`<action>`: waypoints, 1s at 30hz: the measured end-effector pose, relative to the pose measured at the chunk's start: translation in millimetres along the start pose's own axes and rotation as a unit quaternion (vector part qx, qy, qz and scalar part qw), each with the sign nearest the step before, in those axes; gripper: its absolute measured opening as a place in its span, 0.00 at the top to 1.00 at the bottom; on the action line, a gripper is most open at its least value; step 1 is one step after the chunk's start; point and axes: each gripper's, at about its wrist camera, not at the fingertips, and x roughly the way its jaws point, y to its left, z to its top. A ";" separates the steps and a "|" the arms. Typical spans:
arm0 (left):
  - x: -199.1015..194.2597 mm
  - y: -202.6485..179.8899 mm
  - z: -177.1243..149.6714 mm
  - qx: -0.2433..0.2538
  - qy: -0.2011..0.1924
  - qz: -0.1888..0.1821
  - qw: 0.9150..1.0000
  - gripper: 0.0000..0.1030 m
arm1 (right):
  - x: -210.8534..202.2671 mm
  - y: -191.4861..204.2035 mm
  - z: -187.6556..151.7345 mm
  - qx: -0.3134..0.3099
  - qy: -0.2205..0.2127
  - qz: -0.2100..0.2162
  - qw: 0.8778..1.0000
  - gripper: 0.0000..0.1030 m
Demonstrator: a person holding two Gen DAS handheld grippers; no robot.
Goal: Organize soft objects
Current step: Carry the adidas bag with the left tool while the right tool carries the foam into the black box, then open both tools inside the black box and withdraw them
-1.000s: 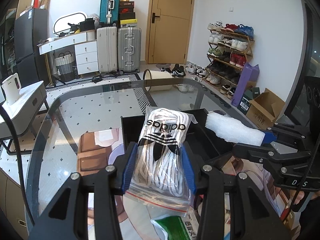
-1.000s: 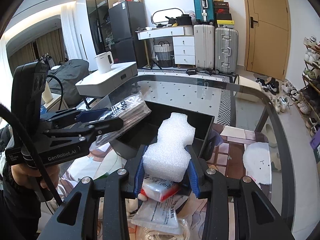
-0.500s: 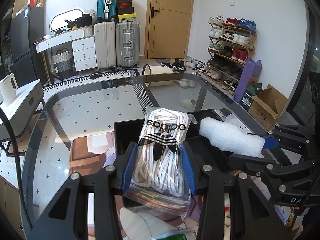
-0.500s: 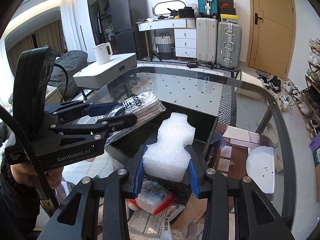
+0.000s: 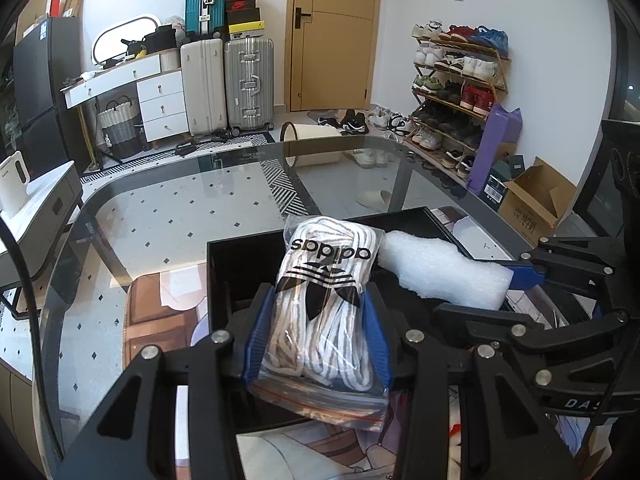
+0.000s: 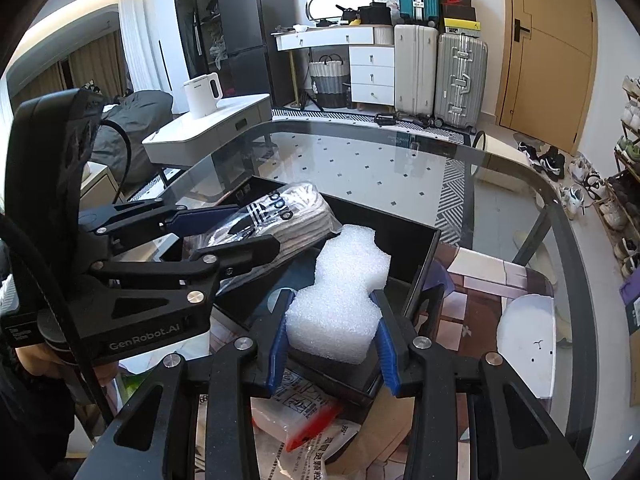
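My left gripper (image 5: 316, 336) has its blue fingers (image 5: 256, 340) clenched on a clear zip bag of white laces (image 5: 324, 312) printed with a black trefoil logo; the bag stands between the pads and reaches up toward 12 o'clock in the left wrist view, its red-striped seal hanging at the near end. Below and behind it I see the black box (image 5: 224, 272) open on the glass desk (image 5: 168, 208), so the bag hangs over the box's near half. My right gripper (image 6: 332, 332) is grasping a white foam block (image 6: 340, 296) with a notched outline, pads pressed on both of its sides; the block is held above the box (image 6: 416, 248), just inside its near wall. In the left view that foam (image 5: 444, 268) comes in from 3 o'clock, its tip just beside the bag; whether they touch I cannot tell. In the right view the left gripper (image 6: 240, 224) enters from 9 o'clock with the bag (image 6: 276, 216) tilted over the box's left side. At 6 o'clock under my right fingers lie printed plastic packets (image 6: 304, 420) on the desk, outside the box. A patterned mat (image 6: 480, 280) lies under the box.
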 end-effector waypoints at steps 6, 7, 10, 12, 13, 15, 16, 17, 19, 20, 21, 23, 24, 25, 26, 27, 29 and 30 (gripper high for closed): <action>7.7 -1.9 -4.9 0.001 0.013 0.003 1.000 0.59 | 5.7 -1.2 0.5 -0.003 0.003 0.000 1.000 0.63; 9.7 -3.1 -4.9 0.002 0.018 0.001 1.000 0.59 | 6.3 -1.5 0.8 -0.004 0.004 0.000 1.000 0.63; 11.9 -5.4 -8.5 0.002 0.027 -0.001 1.000 0.60 | 7.5 -3.4 1.6 -0.005 0.005 0.004 1.000 0.63; 10.9 -7.8 -9.2 0.007 0.029 0.000 1.000 0.59 | 7.4 -3.9 1.1 -0.007 0.006 0.005 1.000 0.63; 10.1 -9.6 -9.5 0.012 0.029 0.000 0.999 0.59 | 7.7 -4.7 1.6 -0.008 0.006 0.005 1.000 0.63; 8.7 -11.6 -9.7 0.015 0.032 -0.001 0.999 0.59 | 8.4 -4.9 1.9 -0.008 0.006 0.006 1.000 0.63; 8.0 -12.4 -10.0 0.014 0.033 -0.003 0.999 0.59 | 8.7 -4.9 2.0 -0.009 0.006 0.005 1.000 0.63; 7.0 -12.8 -10.8 0.013 0.034 -0.003 0.999 0.59 | 8.5 -4.3 1.9 -0.011 0.006 0.004 1.000 0.63; 4.6 -12.7 -11.9 0.013 0.034 -0.002 0.999 0.59 | 7.2 -1.9 1.3 -0.021 0.006 0.003 1.000 0.58; 2.7 -12.5 -12.4 0.014 0.033 0.000 0.999 0.58 | 5.4 -0.1 0.6 -0.027 0.002 0.005 1.000 0.54; 0.7 -12.5 -12.8 0.015 0.031 0.000 0.999 0.57 | 3.5 1.1 0.0 -0.030 -0.002 0.005 1.000 0.48; -6.0 -12.2 -13.6 0.018 0.024 -0.001 1.000 0.56 | -3.2 3.8 -1.8 -0.041 -0.014 0.001 0.999 0.39; -10.3 -11.1 -13.1 0.018 0.019 -0.002 1.000 0.51 | -7.3 5.3 -3.3 -0.046 -0.020 -0.002 0.999 0.37; -15.4 -10.4 -13.3 0.017 0.013 -0.002 1.000 0.47 | -10.8 7.3 -4.3 -0.050 -0.025 -0.004 0.998 0.36; -19.3 -10.2 -13.1 0.016 0.009 -0.002 1.000 0.38 | -14.4 8.5 -5.4 -0.052 -0.027 -0.006 0.998 0.35; -24.1 -10.0 -13.6 0.015 0.004 0.000 1.000 0.37 | -17.8 9.2 -7.5 -0.051 -0.029 -0.008 0.998 0.31; -32.9 -9.3 -14.9 0.016 -0.005 -0.002 1.000 0.34 | -23.8 9.5 -10.8 -0.046 -0.036 -0.012 0.998 0.25; -37.1 -8.9 -16.0 0.016 -0.007 -0.003 1.000 0.25 | -27.0 8.9 -12.5 -0.042 -0.040 -0.012 0.998 0.20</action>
